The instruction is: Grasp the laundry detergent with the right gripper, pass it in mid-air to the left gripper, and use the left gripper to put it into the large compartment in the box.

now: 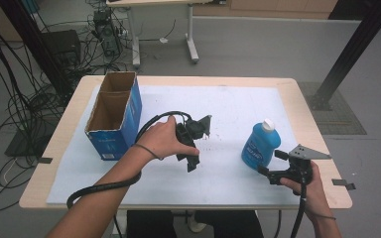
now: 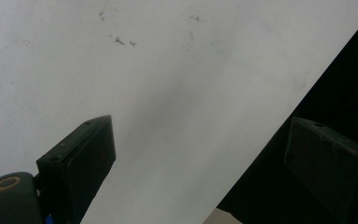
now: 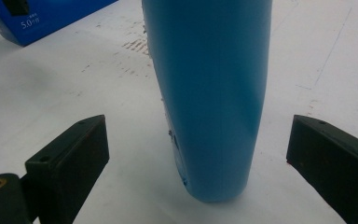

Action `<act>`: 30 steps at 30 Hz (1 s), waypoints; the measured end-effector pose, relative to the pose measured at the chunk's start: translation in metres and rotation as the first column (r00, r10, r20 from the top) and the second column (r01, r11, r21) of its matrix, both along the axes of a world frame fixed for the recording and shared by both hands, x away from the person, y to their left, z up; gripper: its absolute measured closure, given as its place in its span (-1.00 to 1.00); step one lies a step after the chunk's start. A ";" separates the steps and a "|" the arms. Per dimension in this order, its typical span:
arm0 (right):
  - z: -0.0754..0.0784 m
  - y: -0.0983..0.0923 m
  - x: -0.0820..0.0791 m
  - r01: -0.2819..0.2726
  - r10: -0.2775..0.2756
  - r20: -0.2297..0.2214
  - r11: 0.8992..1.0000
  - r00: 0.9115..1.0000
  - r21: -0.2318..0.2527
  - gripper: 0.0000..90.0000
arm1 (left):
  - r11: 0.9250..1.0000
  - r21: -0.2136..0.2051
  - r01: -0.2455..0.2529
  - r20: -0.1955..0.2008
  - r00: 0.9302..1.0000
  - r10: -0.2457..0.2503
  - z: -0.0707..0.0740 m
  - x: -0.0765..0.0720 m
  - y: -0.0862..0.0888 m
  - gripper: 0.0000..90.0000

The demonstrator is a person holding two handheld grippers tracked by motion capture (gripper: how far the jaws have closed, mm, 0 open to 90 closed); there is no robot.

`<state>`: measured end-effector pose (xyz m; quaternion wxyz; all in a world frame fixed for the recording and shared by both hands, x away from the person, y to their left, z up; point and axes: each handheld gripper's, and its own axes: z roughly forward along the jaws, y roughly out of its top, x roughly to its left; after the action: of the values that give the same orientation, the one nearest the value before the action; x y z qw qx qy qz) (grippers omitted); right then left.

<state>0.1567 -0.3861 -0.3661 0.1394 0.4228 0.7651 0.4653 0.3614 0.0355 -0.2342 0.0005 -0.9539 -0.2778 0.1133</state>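
Note:
A blue bottle (image 1: pixel 260 146) with a white cap stands upright on the right of the white sheet (image 1: pixel 228 104). My right gripper (image 1: pixel 270 162) sits just in front of it, held low and level. In the right gripper view the bottle (image 3: pixel 209 93) rises close ahead between the two black jaws of the right gripper (image 3: pixel 198 121), which stand open and clear of its sides. My left gripper (image 1: pixel 192 161) hangs over the middle of the sheet, pointing down. In its own view the left gripper (image 2: pixel 198 126) is open with nothing between the jaws, above bare white sheet.
An open blue cardboard box (image 1: pixel 114 119) stands at the left of the table (image 1: pixel 297 87); its corner (image 3: pixel 42 14) shows far left in the right gripper view. Cables, a desk frame and a black post lie on the floor beyond.

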 end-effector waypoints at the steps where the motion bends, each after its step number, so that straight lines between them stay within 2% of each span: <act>1: -0.001 0.001 0.002 -0.001 0.001 -0.001 1.000 1.000 -0.001 -0.88 | 1.000 0.000 -0.004 -0.001 1.000 0.004 0.000 0.000 0.000 -0.80; 16: -0.007 0.007 0.009 -0.002 0.001 0.007 1.000 1.000 0.014 -0.88 | 1.000 -0.001 -0.002 -0.011 1.000 0.002 -0.004 0.003 0.002 -0.80; 30: -0.008 0.012 0.014 -0.002 0.002 0.022 1.000 1.000 0.006 -0.88 | 1.000 -0.002 -0.009 -0.008 1.000 0.008 -0.002 0.005 0.005 -0.80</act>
<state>0.1708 -0.3736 -0.3743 0.1459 0.4174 0.7624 0.4725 0.3660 0.0400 -0.2364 0.0002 -0.9523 -0.2817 0.1175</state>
